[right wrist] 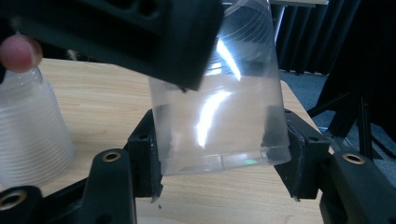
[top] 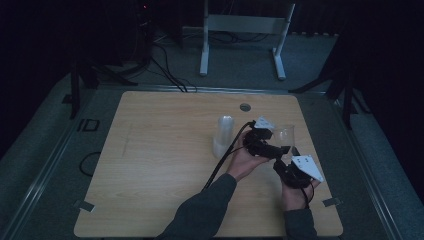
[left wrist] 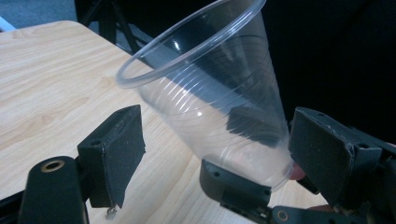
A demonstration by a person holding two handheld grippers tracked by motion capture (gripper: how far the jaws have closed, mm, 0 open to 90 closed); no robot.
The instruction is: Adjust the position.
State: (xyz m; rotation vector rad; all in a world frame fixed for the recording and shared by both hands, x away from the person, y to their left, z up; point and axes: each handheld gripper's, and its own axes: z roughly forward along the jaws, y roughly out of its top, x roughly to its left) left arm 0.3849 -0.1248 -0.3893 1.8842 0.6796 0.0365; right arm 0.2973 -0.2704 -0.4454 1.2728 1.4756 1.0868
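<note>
My right claw (right wrist: 219, 154) clamps the base of the clear cup (right wrist: 224, 107), held above the desk (top: 165, 165) right of the cup stack (top: 223, 136). My left claw (left wrist: 215, 154) stands open around the cup, pads clear. Step: handover done; next, I judge, withdraw left and set the cup down.

On the light wooden table (top: 160, 165), the upside-down stack of ribbed clear plastic cups (top: 223, 136) sits left of the single clear plastic cup (top: 285, 134). That cup's base sits between the right gripper (right wrist: 219, 161) pads, off the tabletop. Left gripper (top: 272, 146) is just beside it, between stack and cup.
</note>
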